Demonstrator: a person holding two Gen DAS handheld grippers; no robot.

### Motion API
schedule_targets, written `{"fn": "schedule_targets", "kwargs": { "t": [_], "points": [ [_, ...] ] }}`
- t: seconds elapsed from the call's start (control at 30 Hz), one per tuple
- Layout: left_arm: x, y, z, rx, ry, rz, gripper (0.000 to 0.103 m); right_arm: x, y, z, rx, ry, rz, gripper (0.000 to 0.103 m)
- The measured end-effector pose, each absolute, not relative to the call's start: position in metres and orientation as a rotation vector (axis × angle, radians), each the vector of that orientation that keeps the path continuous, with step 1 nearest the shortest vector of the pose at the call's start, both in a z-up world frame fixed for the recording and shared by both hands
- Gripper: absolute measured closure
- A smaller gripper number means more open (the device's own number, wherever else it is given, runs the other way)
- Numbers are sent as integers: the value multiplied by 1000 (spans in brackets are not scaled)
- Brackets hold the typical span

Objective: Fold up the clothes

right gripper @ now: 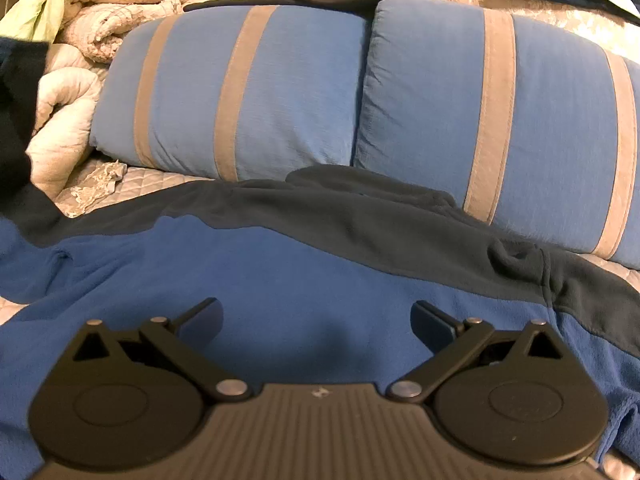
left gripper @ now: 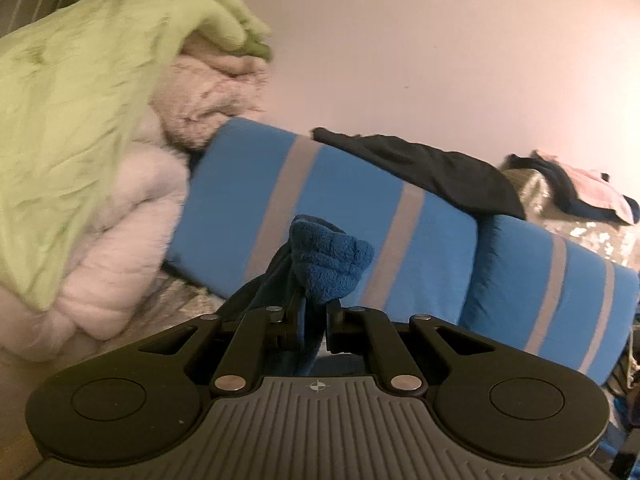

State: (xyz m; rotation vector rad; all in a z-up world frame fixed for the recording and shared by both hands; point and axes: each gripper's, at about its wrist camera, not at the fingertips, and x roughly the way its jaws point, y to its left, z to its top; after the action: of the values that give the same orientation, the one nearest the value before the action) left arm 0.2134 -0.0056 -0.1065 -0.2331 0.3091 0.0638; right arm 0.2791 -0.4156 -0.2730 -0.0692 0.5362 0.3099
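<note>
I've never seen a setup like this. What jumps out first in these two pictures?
First, the two blue pillows with grey stripes, lying side by side along the back of the bed. In front of them lies a blue fleece garment, with the open right gripper just above it. The left gripper is pinching a bunched piece of blue fleece.

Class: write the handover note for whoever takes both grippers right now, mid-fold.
Left gripper: shut on a bunched edge of the blue fleece, lifted.
Right gripper: open, low over the fleece, holding nothing.
Fleece lies spread on the bed in front of two striped pillows; a dark garment sits on top of them.
Done: one edge picked up. Left: all the folding.
</note>
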Motion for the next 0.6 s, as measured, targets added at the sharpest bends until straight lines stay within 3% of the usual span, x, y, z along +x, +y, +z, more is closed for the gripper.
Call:
{"fn": "schedule_targets", "kwargs": {
  "t": [0.6],
  "points": [
    [264, -90, -118, -180, 383, -82, 95, 282, -416, -273, -83, 560, 324, 0]
  ]
}}
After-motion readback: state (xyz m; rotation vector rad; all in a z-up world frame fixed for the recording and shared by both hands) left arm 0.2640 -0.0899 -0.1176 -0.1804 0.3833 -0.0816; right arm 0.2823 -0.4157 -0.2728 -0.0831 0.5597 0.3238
